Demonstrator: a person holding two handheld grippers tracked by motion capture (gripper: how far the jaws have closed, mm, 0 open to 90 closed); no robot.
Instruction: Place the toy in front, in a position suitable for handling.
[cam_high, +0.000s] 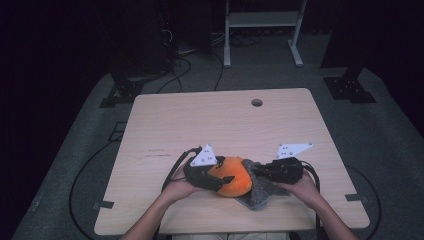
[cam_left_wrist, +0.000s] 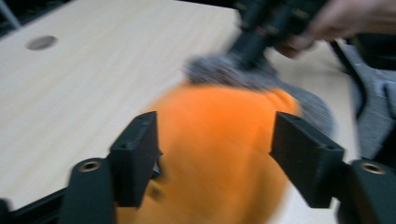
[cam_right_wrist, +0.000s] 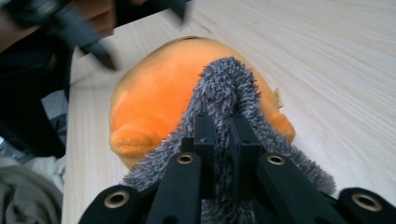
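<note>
Between my left claw's (cam_left_wrist: 212, 154) spread jaws the orange plush (cam_left_wrist: 219, 154) is sitting unpinched; ahead, my right claw (cam_right_wrist: 223, 128) is pinching its grey fur (cam_right_wrist: 226, 86). Handover step, probably; next, withdrawing left cleanly.

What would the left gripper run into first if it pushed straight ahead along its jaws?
Most likely the orange plush toy, which sits right between and ahead of the left gripper's open jaws. Behind it comes the grey fuzzy cloth that the right gripper pinches.
</note>
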